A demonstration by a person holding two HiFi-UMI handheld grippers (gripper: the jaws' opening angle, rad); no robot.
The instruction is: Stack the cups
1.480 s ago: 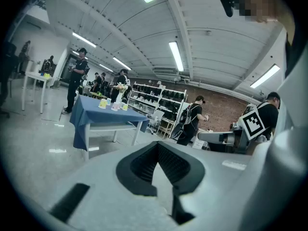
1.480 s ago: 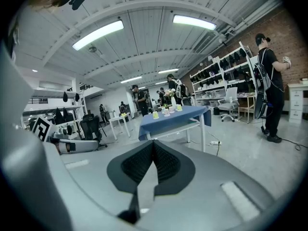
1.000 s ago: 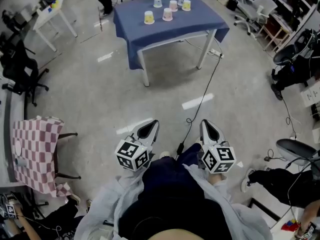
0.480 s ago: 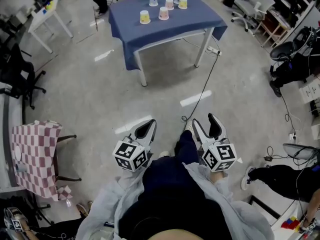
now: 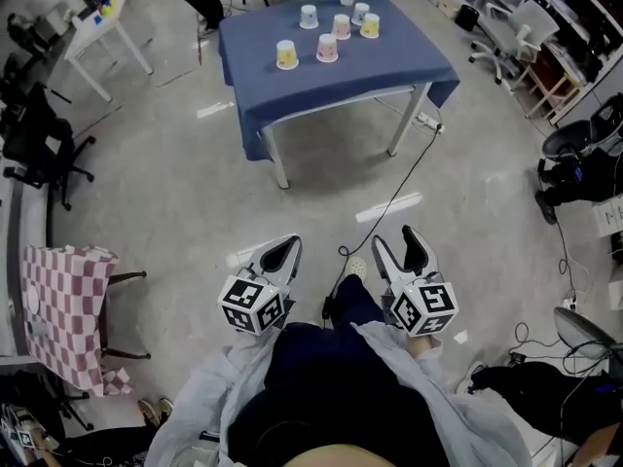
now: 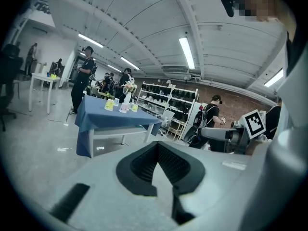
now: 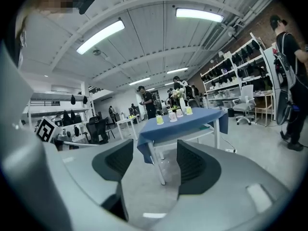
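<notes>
Several small pastel cups stand upside down and apart on a table with a blue cloth, far ahead of me across the floor. Both gripper views show them small in the distance: cups on the blue table, and cups on the cloth. My left gripper is held low in front of my body, its jaws shut together with nothing in them. The jaws of my right gripper have just opened and stand apart with nothing between them.
A black cable runs over the floor from my feet to the table's legs. A white table and black office chairs stand at the left, with a checkered seat nearer. People stand behind the table, and shelves and chairs line the right.
My right gripper's jaws went from shut to open. Both grippers and the view have moved forward a little, and the table sits slightly lower in the head view.
</notes>
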